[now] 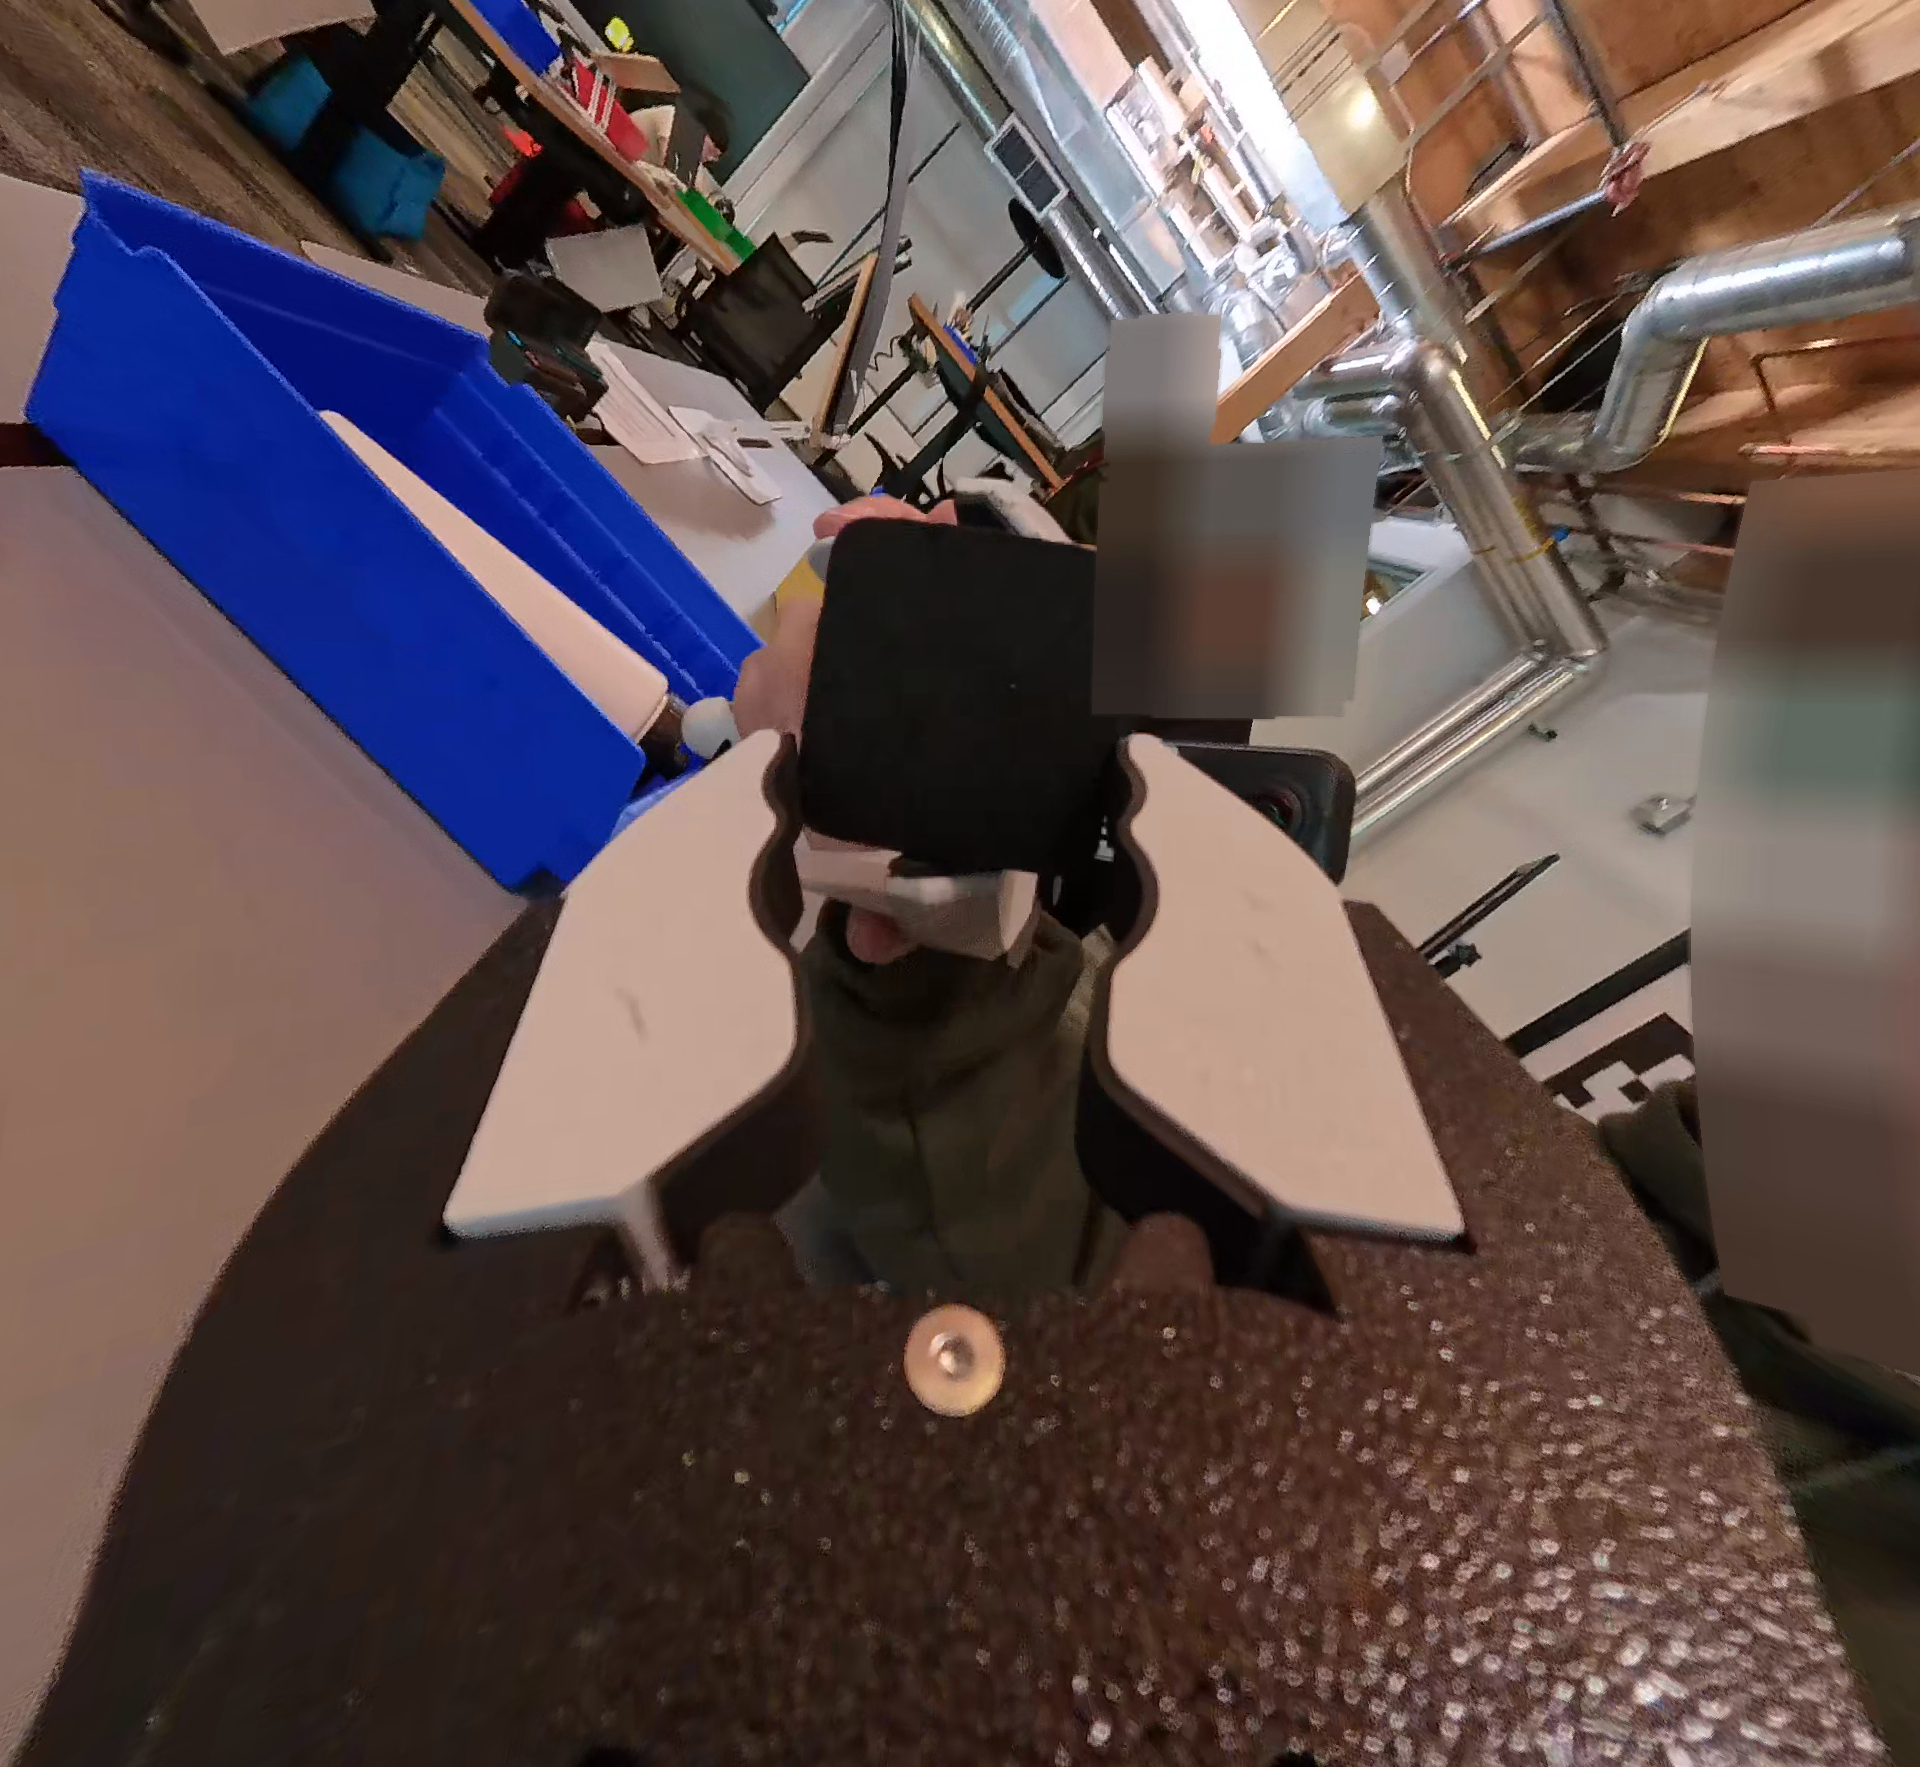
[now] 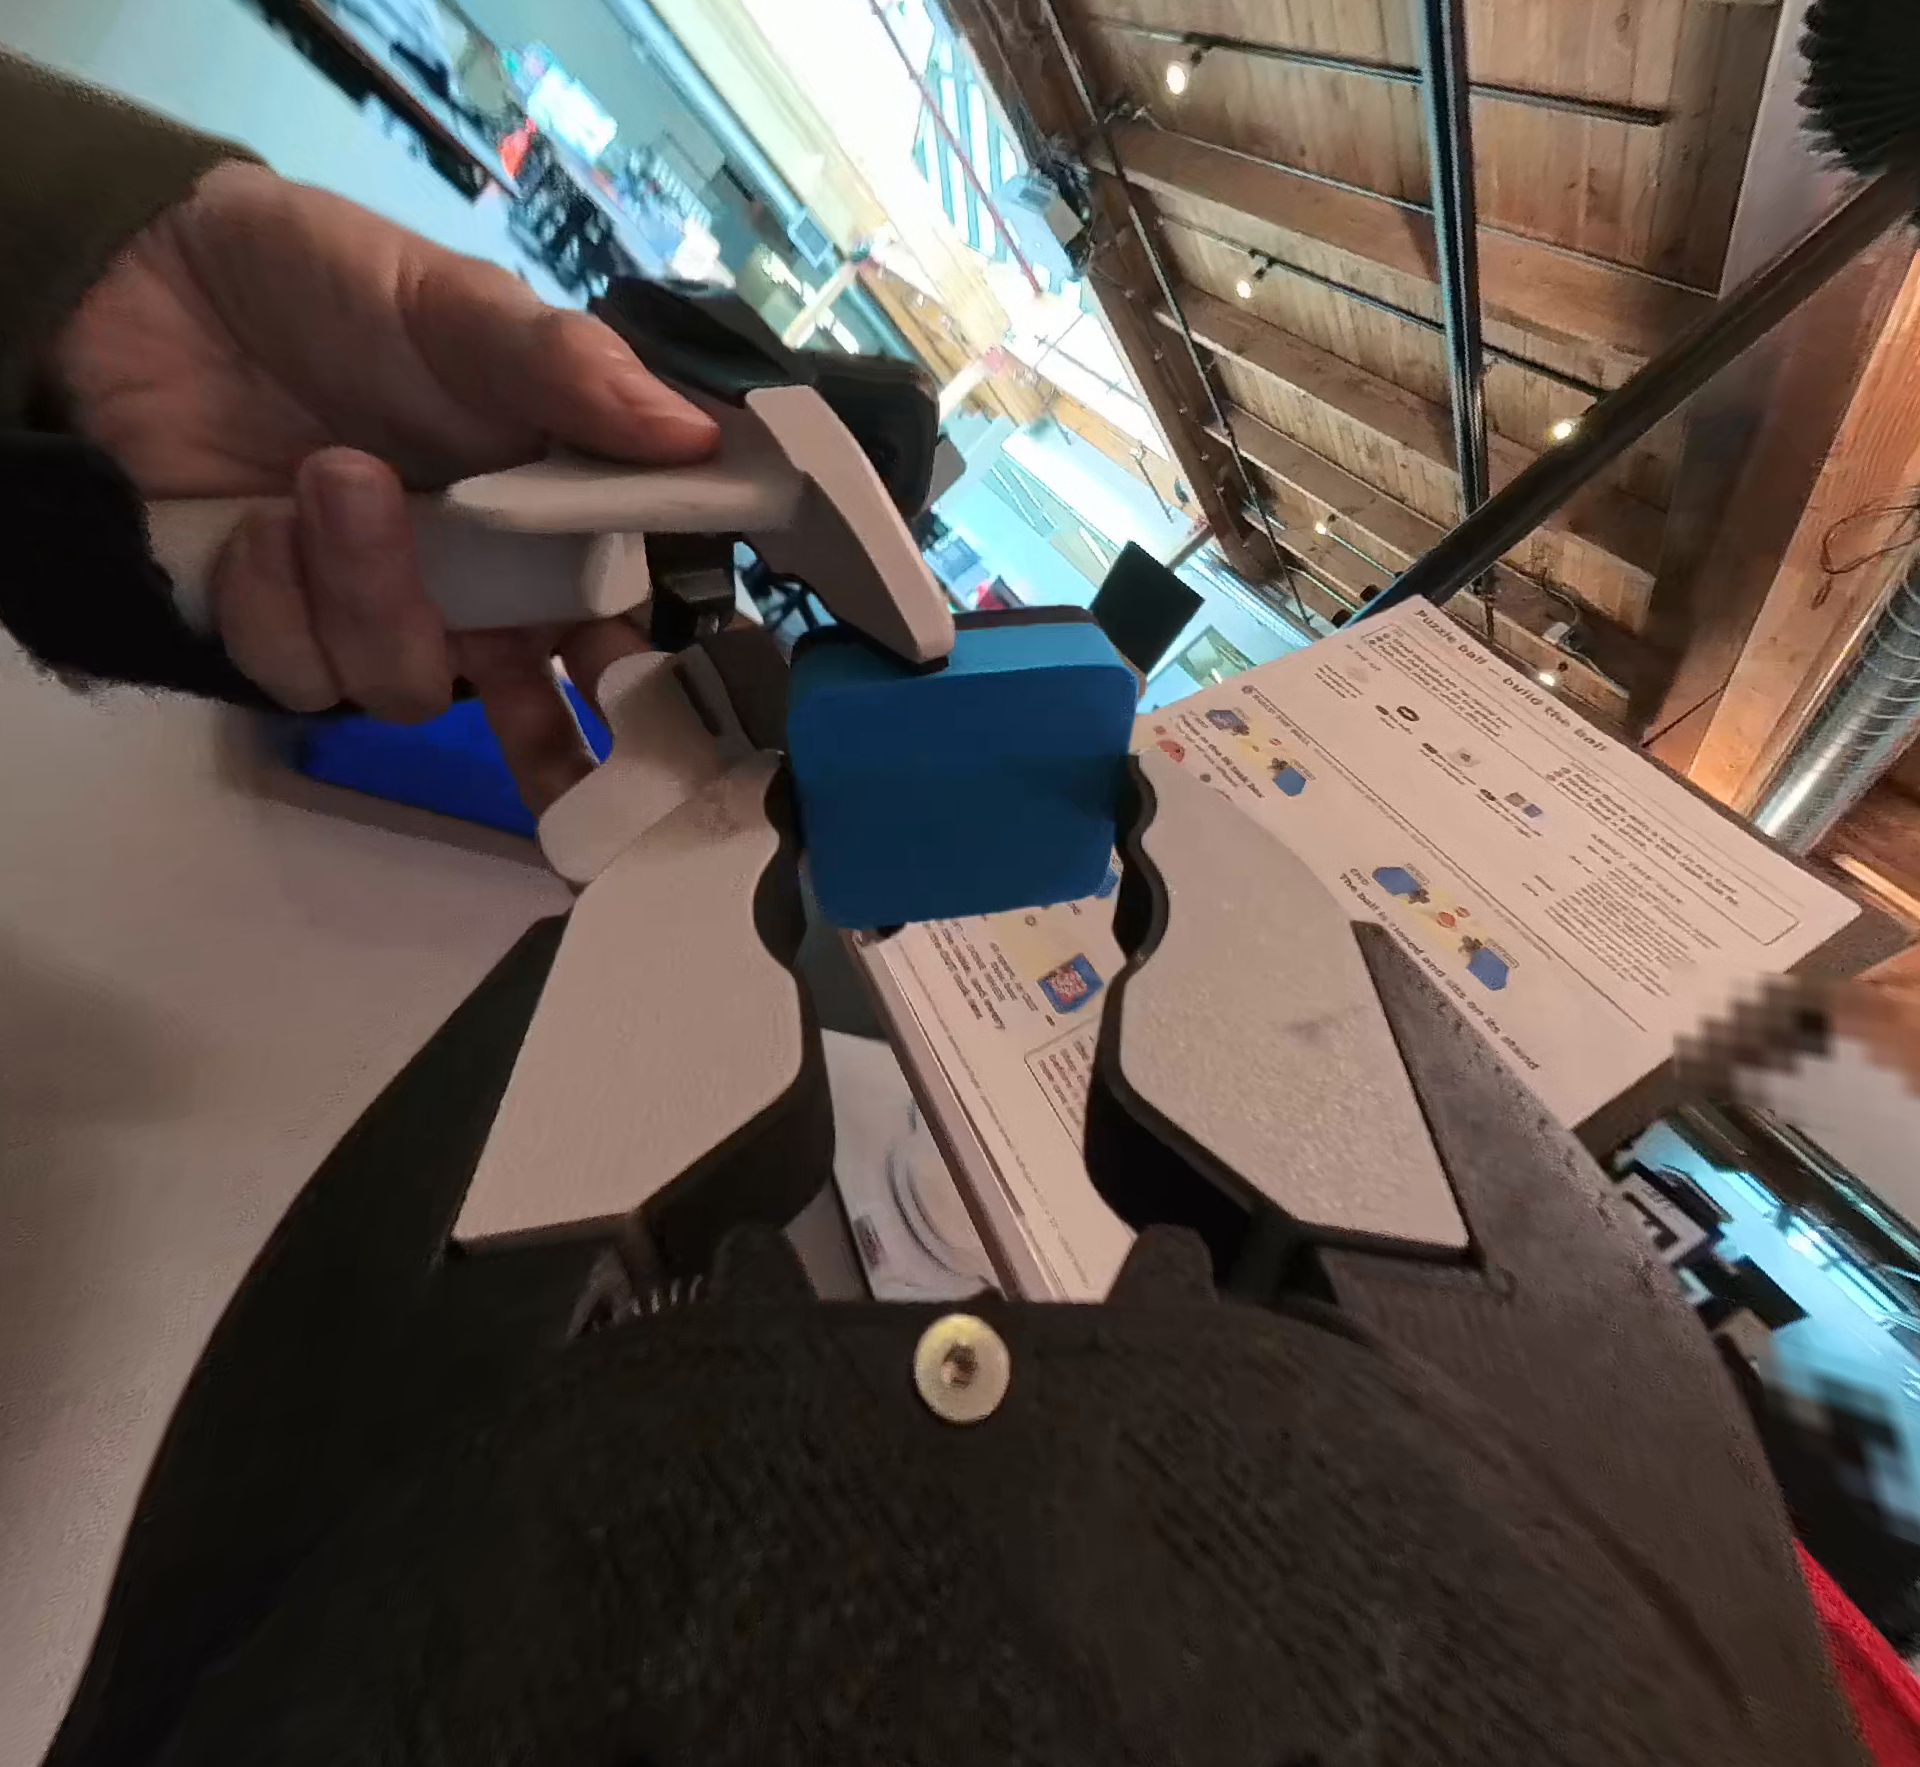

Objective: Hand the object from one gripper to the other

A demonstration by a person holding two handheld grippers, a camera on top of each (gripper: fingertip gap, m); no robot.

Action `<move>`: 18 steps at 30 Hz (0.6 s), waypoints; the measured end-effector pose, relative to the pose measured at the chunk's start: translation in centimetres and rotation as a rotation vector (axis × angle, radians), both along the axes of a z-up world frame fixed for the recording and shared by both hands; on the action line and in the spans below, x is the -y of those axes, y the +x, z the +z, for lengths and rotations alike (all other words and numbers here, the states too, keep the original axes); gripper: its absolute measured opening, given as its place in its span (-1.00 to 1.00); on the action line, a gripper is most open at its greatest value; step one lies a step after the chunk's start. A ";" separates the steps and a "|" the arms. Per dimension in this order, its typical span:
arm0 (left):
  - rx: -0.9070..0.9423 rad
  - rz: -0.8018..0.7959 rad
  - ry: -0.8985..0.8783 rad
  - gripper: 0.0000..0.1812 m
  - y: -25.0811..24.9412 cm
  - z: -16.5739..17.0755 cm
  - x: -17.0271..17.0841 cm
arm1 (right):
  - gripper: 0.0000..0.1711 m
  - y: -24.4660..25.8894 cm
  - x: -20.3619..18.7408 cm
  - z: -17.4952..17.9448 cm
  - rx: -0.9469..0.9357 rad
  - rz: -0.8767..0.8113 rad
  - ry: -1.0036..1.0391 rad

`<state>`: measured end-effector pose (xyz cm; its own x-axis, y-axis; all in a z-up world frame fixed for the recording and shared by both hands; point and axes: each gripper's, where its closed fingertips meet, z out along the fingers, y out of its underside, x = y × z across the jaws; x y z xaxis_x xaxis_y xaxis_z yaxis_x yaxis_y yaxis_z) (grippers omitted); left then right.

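A square foam block is held in the air between both grippers. Its black face [image 1: 935,678] shows in the left wrist view and its blue face [image 2: 956,782] in the right wrist view. My left gripper [image 1: 954,761] has its fingertips against the block's two sides. My right gripper [image 2: 956,792] is shut on the block's left and right edges. In the right wrist view, one of the left gripper's fingers [image 2: 862,522] presses on the block's top edge; the other finger's tip is hidden. One of the right gripper's fingers [image 1: 914,891] shows under the block.
A blue plastic bin [image 1: 312,522] with a white item inside stands on the white table [image 1: 156,886] at the left. A printed instruction sheet [image 2: 1455,834] lies on a board behind the block. A person's hand [image 2: 312,387] holds the left gripper's handle.
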<state>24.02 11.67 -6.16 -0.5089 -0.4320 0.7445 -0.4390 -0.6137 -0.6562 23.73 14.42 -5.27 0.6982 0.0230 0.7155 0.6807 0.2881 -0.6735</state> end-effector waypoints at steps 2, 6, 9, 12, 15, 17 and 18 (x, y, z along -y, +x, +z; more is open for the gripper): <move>0.005 0.010 -0.002 -0.38 0.2 -0.3 -0.3 | -0.33 0.2 -0.3 -0.4 -0.001 -0.012 -0.045; 0.011 0.203 0.246 -0.33 0.8 -1.7 -3.3 | -0.32 2.1 -1.2 -1.3 0.007 -0.166 -0.151; -0.040 0.449 0.608 -0.28 0.8 -2.8 -6.4 | -0.33 3.8 -2.0 -3.2 0.156 -0.348 -0.267; -0.075 0.440 0.811 -0.28 0.6 -3.0 -5.7 | -0.33 3.9 -3.0 -4.2 0.268 -0.434 -0.304; -0.135 0.388 0.880 -0.37 0.8 -4.5 -5.2 | -0.33 2.9 -3.8 -4.0 0.290 -0.437 -0.288; -0.118 0.402 0.847 -0.49 0.9 -4.1 -5.6 | -0.33 2.8 -4.1 -5.0 0.361 -0.454 -0.349; -0.100 0.408 0.815 -0.55 0.9 -3.7 -5.6 | -0.33 2.3 -4.3 -5.2 0.376 -0.434 -0.346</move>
<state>24.88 17.30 -9.90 -0.1512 -0.9750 0.1630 -0.3674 -0.0977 -0.9249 26.08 18.69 -10.50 0.4006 0.0681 0.9137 0.8924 -0.2549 -0.3723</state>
